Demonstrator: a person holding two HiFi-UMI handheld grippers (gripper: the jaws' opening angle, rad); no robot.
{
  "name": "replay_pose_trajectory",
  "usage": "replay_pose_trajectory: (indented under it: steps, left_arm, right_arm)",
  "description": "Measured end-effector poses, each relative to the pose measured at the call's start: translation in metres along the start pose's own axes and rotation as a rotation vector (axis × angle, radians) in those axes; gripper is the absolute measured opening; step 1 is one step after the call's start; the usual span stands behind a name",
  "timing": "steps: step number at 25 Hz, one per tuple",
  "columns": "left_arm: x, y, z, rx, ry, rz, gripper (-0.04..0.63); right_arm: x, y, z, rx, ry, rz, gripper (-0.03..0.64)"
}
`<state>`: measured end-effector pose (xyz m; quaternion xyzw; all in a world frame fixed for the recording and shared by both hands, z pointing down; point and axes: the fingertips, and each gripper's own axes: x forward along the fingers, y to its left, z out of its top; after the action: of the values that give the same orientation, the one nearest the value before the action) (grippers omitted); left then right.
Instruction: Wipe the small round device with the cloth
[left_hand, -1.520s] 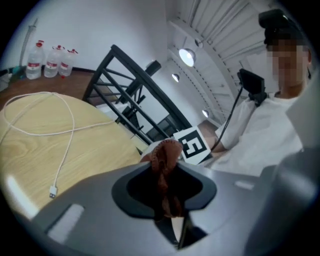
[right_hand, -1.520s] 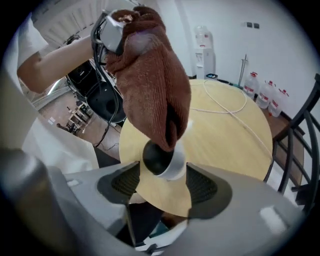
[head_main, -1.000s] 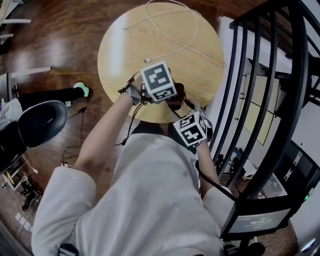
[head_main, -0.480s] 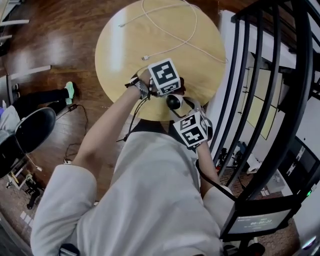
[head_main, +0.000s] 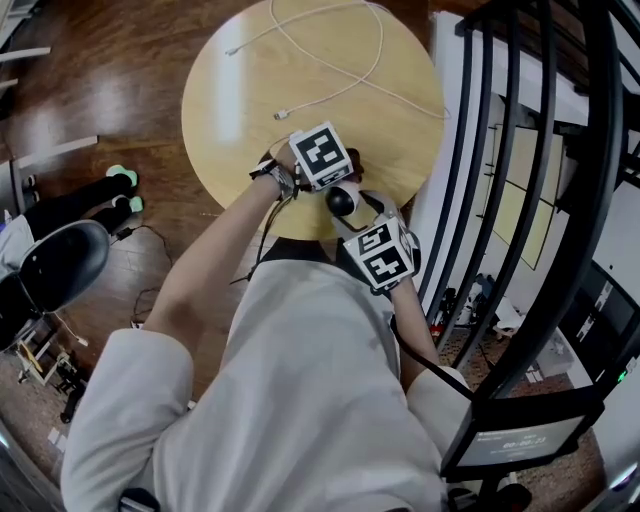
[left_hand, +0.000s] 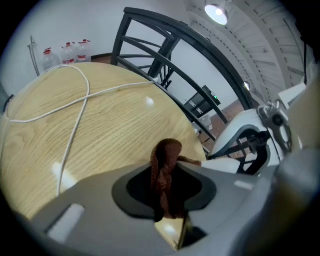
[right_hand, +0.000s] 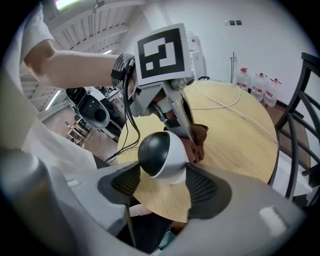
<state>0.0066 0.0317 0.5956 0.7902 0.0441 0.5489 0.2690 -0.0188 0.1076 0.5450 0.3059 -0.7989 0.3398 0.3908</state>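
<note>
table (head_main: 250, 110): round wooden top; a white cable (head_main: 345, 88) lies well beyond the work, which sits at the near edge.
right gripper (right_hand: 162, 189): jaws set wide about the small round device (right_hand: 160, 155), seemingly gripping it by its white base, close over the table's near edge.
left gripper (left_hand: 164, 186): clenched on a bunch of brown cloth (left_hand: 165, 157), angled down toward the device.
small round device: black dome turned up and to the left; it looks picked up and presented for wiping.
cloth: bunched against the device's white side; by my judgement the wipe is only starting, with the dome and the other faces left to do.
</note>
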Motion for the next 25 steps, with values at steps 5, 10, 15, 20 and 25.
replay_pose_trajectory:
  steps: [5,10,15,20,25]
  left_arm:
    - [-0.029,0.006,-0.006,-0.171,-0.207,0.011,0.106]
    - [-0.062,0.005,-0.032,-0.283,-0.306,0.010,0.107]
    - [-0.075,0.007,-0.055,-0.377,-0.371,0.026,0.107]
    - [-0.079,0.001,-0.059,-0.403,-0.409,0.018,0.107]
    - [-0.079,0.000,-0.055,-0.405,-0.433,0.016,0.107]
  right_arm:
    - [0.003,-0.002,-0.003,-0.049,0.005,0.015,0.285]
    - [0.005,-0.012,-0.007,-0.233,0.070,0.070,0.280]
    - [0.005,-0.022,-0.013,-0.418,0.158,0.158,0.250]
    - [0.004,-0.028,-0.013,-0.408,0.186,0.166,0.253]
    - [0.006,-0.029,-0.009,-0.166,0.068,0.113,0.302]
